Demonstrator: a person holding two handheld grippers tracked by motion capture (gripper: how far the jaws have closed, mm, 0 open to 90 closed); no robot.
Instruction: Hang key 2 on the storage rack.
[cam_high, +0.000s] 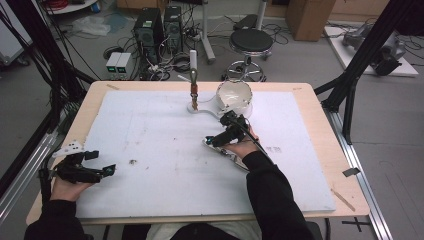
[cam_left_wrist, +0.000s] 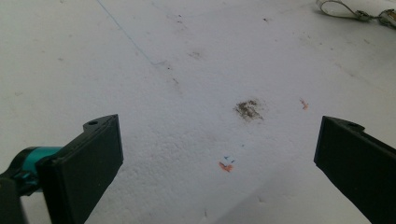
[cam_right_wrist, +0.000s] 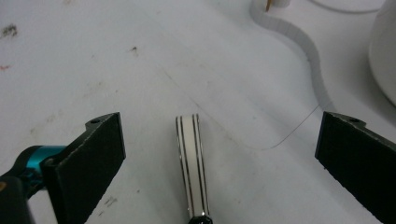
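White foam sheeting (cam_high: 165, 150) covers most of a pale wooden table (cam_high: 320, 130), and behind it the grey floor holds two computer towers (cam_high: 159, 29), a round black stool (cam_high: 250, 41) and cardboard boxes.

Two grippers are in view, one per hand. The right gripper (cam_high: 219, 141) lies low over the sheet just in front of the white bowl (cam_high: 234, 96), its jaws spread wide and closed on nothing. In the right gripper view a single metal handle (cam_right_wrist: 191, 158) lies flat on the sheet between the open jaws, touching neither; it is a flat silvery strip with a pale centre and two dark lines along its length. The right hand (cam_high: 241, 148) wraps the grip from behind, with the black-sleeved forearm angling in from the bottom edge.

One white bowl stands upright near the table's far edge. Just left of the bowl one upright tool with a white handle and a copper-coloured tip (cam_high: 193, 85) stands, and a white curved strip (cam_right_wrist: 299, 42) runs from it toward the bowl.

The left gripper (cam_high: 100, 164) rests far from the bowl at the near left corner of the sheet, jaws wide apart and empty, above a dark smudge (cam_left_wrist: 248, 109).
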